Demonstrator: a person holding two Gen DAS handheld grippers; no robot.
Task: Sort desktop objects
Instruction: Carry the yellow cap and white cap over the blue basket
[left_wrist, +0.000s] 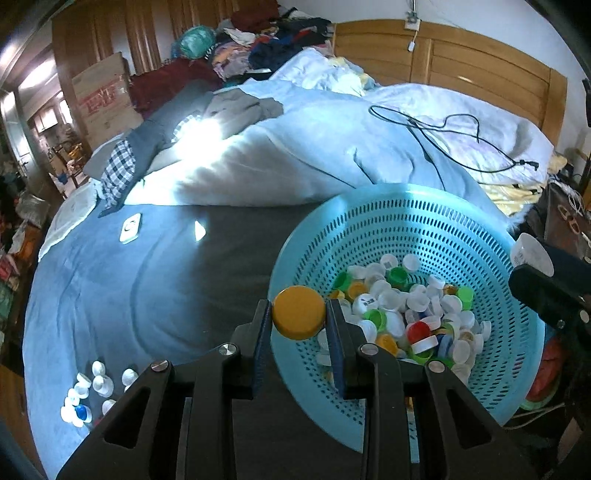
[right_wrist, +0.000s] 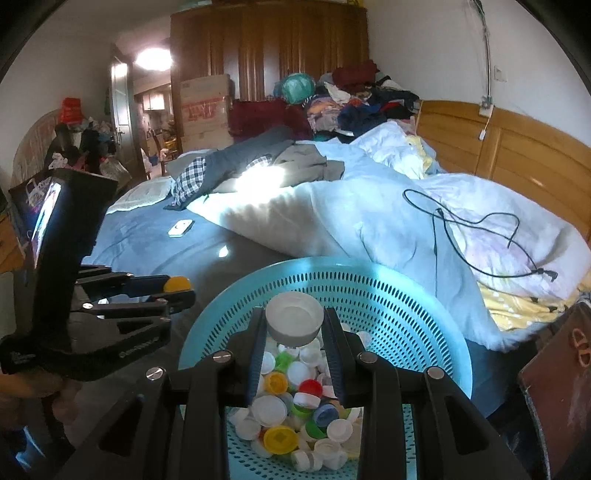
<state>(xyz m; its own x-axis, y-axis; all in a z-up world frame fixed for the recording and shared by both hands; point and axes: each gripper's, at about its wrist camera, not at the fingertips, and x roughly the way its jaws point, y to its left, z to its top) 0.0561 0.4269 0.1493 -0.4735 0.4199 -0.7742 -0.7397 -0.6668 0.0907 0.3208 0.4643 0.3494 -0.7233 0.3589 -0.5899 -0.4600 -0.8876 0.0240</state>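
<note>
While your left gripper clamps a round yellow bottle cap by its sides between blue-padded black fingers, it sits just above the near left rim of a turquoise plastic basket. Your right gripper is closed the same way on a wider white cap, hollow side up, held over the basket's middle. From the right wrist view the left gripper appears off to the left, the yellow cap pinched at its tip.

The basket is a shallow round colander pierced with rows of slots, resting on the bed. It holds a loose heap of caps: mostly white, with some green, yellow, red and blue. One white cap carries dark print too small to read.

A small group of white caps and one blue cap lies on the blue bedsheet, well left of the basket. Farther back are a rumpled pale duvet, a looping black cable, a small white remote, and a cardboard box with red lettering that cannot be made out.
</note>
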